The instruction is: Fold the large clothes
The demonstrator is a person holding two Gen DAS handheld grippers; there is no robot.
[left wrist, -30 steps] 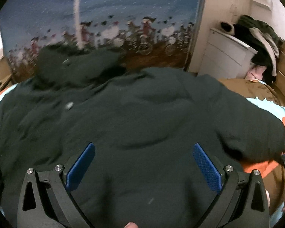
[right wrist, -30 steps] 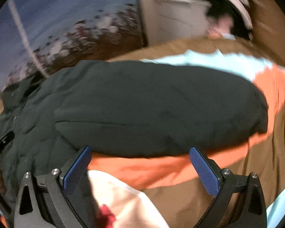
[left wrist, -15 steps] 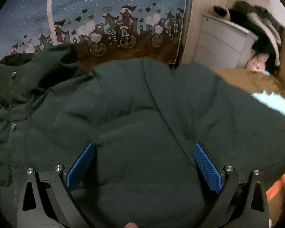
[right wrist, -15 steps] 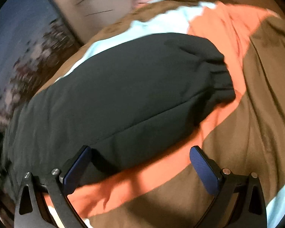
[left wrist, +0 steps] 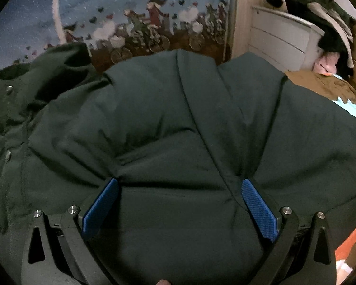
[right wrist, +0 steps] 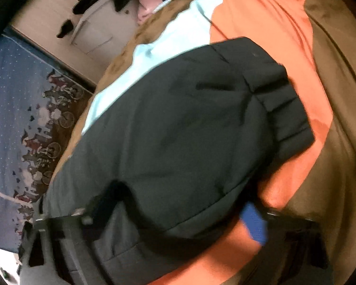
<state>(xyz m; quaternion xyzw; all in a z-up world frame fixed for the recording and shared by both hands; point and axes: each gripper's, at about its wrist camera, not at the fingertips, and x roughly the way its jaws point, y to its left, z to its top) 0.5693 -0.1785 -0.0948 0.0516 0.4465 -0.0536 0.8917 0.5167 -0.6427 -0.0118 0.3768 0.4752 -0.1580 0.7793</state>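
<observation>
Dark green padded jacket (left wrist: 178,123) lay spread on a bed covered by a brown, orange and pale blue blanket (right wrist: 261,16). Collar with metal snaps (left wrist: 8,89) sat at far left in the left wrist view.

Left gripper (left wrist: 180,199) pointed down over the jacket's body, jaws wide apart, blue pads (left wrist: 100,210) either side of a puffed panel and a seam. Fabric bulged up between the fingers; could not tell whether the pads pressed on it.

Right gripper (right wrist: 178,220) stood at the jacket's sleeve (right wrist: 189,130), which ran across the blanket to its gathered cuff (right wrist: 284,114) on the orange stripe. View blurred. Its jaws had just been closing, with the sleeve's lower edge between them; the left finger showed against the fabric, the right blue pad (right wrist: 254,223) beside the sleeve's edge. Grip not clear.

Beyond the bed: blue wall hanging with cyclists (left wrist: 140,23), white drawer unit (left wrist: 280,40) heaped with dark clothes (left wrist: 325,21).
</observation>
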